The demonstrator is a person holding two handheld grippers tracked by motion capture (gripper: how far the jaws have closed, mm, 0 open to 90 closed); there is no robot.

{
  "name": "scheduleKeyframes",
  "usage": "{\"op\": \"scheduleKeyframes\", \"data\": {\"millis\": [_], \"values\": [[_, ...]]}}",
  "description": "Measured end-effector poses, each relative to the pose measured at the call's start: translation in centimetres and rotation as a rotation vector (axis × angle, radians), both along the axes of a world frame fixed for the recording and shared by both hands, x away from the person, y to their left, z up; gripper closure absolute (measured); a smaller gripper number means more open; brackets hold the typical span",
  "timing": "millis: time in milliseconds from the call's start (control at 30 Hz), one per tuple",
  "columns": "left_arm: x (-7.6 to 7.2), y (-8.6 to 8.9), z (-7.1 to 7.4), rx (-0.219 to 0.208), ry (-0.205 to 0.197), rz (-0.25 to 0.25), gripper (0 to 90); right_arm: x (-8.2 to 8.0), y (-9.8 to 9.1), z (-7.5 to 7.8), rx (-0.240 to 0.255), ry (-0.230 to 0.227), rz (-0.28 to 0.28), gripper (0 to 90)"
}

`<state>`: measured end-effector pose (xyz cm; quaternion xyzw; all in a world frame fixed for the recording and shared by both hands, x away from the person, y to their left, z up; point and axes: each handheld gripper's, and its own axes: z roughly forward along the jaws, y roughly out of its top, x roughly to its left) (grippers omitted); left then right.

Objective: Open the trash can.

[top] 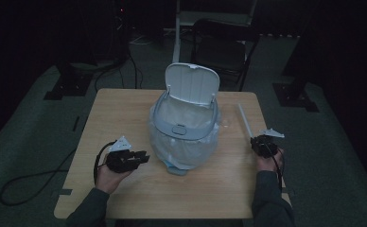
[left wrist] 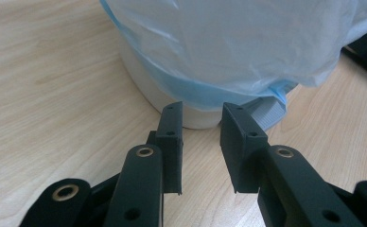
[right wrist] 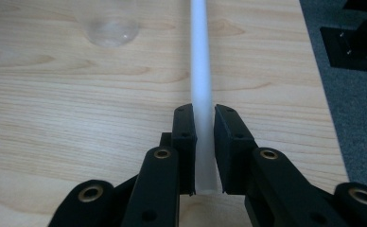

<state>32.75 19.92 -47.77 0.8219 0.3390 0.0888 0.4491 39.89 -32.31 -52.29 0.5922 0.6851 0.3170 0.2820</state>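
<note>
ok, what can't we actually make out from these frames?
- Inside of the bin: high view, hidden by the white bag liner and dim light.
- Far end of the white rod: right gripper view, cut off by the top edge.
- Base of the bin: left gripper view, draped by the bag.
- Clear round thing: right gripper view, blurred.

overhead view faces down on table; gripper views look close along jaws.
</note>
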Motion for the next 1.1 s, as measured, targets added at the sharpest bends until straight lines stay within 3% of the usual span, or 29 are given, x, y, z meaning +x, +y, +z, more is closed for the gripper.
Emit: {"op": "scheduleKeyframes", "data": {"millis": [400, 1100], "values": [[0.2, -0.5, -2.1, 0.046, 0.020, 0.026, 64.9, -1.8, 0.0, 2.7, -0.002, -0.069, 0.041, 79.0], [0.7, -1.0, -4.7, 0.113, 0.035, 0.025, 59.3, -5.3, 0.9, 7.4, 0.014, -0.165, 0.141, 79.0]]}}
